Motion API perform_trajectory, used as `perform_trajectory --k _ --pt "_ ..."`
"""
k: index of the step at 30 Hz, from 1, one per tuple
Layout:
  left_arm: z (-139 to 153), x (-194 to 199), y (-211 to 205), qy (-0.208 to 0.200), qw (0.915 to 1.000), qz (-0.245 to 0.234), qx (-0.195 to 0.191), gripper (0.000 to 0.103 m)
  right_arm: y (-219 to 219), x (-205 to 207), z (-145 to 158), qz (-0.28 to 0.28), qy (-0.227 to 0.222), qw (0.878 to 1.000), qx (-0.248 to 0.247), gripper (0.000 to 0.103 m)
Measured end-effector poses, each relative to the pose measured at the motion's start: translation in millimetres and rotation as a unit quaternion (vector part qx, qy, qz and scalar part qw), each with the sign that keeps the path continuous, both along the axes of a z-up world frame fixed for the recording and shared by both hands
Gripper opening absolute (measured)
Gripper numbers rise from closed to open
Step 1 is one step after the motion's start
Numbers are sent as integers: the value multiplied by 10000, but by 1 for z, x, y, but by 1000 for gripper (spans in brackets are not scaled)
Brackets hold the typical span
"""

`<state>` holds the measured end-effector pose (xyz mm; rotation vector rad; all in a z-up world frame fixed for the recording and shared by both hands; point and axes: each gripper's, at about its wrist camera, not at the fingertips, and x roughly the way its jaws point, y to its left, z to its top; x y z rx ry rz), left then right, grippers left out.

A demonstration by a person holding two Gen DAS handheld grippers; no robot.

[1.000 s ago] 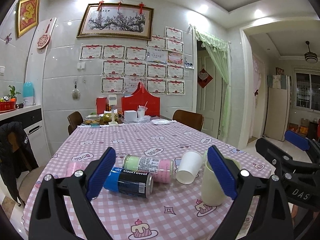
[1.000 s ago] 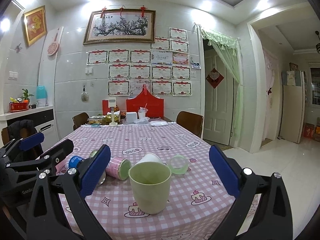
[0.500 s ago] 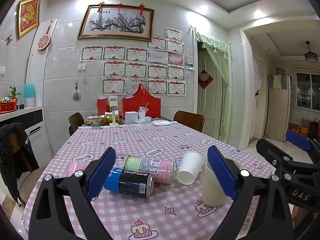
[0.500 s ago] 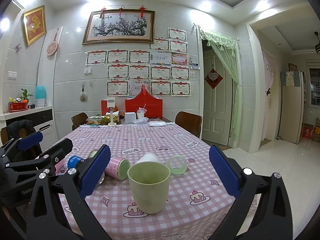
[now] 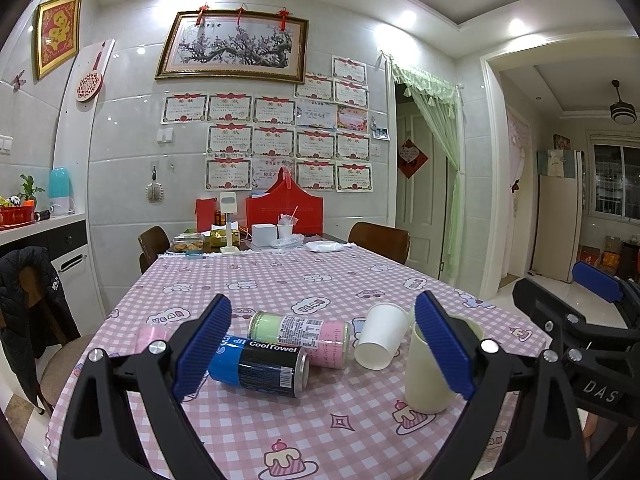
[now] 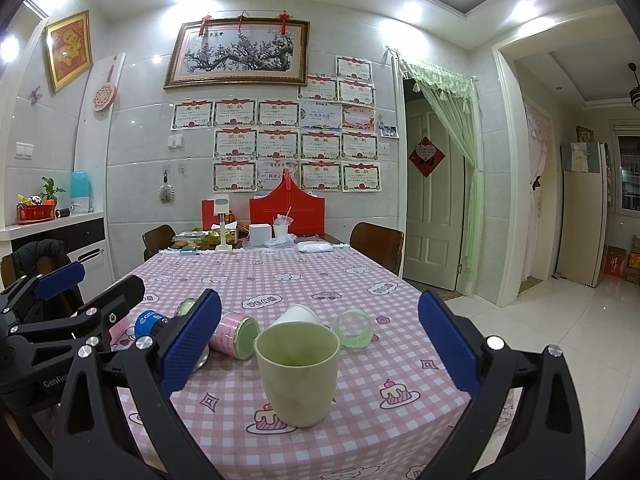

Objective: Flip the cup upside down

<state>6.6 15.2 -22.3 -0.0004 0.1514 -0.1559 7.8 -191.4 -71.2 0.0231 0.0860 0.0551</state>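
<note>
A pale green cup [image 6: 297, 372] stands upright, mouth up, near the front edge of the pink checked table [image 6: 280, 280]. My right gripper [image 6: 320, 354] is open and empty, with the cup between its blue pads and a little ahead of them. In the left wrist view the cup [image 5: 426, 376] stands at the right, partly behind the right blue pad. My left gripper [image 5: 322, 354] is open and empty, facing the cans.
A blue and black can [image 5: 260, 364] and a pink and green can [image 5: 302, 334] lie on their sides. A white paper cup [image 5: 378, 340] lies tipped over behind the green cup. A clear green cup [image 6: 354, 328] lies nearby. Chairs and clutter stand at the far end.
</note>
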Motion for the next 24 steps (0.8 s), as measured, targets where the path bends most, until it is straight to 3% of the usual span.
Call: perform_trajectory --k 24 --pt "5 -2 5 -11 10000 64 8 92 -1 0 -1 1 32 10000 -15 95"
